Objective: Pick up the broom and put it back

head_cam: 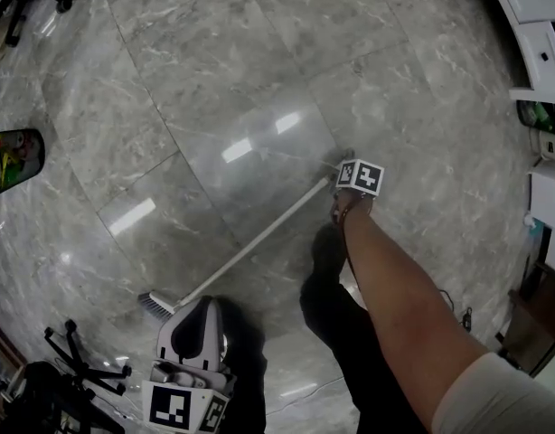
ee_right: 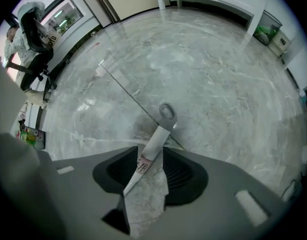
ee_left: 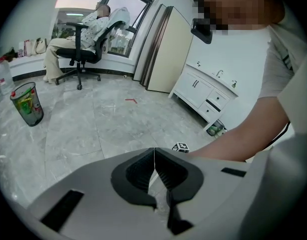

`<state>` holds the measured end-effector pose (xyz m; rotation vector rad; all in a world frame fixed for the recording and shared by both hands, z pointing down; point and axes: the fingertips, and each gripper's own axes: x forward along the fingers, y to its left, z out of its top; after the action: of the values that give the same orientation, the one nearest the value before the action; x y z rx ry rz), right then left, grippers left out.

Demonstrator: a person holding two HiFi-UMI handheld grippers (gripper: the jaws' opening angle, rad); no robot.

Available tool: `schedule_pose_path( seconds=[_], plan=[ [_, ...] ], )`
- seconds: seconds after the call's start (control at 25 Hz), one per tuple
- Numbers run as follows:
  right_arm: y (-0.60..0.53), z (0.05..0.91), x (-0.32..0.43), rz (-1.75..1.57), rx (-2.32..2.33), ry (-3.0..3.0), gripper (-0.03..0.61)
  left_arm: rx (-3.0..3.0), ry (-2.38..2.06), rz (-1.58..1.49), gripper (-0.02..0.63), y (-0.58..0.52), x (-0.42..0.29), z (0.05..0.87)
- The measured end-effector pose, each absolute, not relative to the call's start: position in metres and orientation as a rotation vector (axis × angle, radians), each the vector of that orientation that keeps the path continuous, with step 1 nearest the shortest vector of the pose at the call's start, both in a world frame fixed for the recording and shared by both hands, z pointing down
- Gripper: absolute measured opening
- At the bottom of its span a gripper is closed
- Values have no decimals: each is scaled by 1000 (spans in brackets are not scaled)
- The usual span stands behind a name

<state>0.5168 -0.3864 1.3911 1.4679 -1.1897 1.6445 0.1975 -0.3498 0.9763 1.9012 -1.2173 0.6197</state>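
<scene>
The broom lies flat on the grey marble floor, its white handle [head_cam: 259,238] running from the brush head [head_cam: 155,306] at lower left up to the right. My right gripper [head_cam: 347,163] is down at the handle's far end. In the right gripper view the handle [ee_right: 156,139] passes slantwise between the jaws of the right gripper [ee_right: 146,171], which stand open a little wider than it; its grey hang loop [ee_right: 167,111] pokes out beyond them. My left gripper [head_cam: 203,304] hovers just by the brush head. In its own view the left gripper [ee_left: 154,171] is shut on nothing.
A dark bin [head_cam: 14,159] with rubbish stands at the left. An office chair base [head_cam: 79,360] is at the lower left, and white cabinets [head_cam: 540,34] line the right side. A person sits in an office chair [ee_left: 88,34] by the window.
</scene>
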Motion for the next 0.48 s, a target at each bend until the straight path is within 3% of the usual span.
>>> schedule_pose_path(
  seconds=[0.48],
  plan=[
    [-387,1409,523,1658,1669,-1010,132,1895,-1240,592,9,-356,194,972]
  ],
)
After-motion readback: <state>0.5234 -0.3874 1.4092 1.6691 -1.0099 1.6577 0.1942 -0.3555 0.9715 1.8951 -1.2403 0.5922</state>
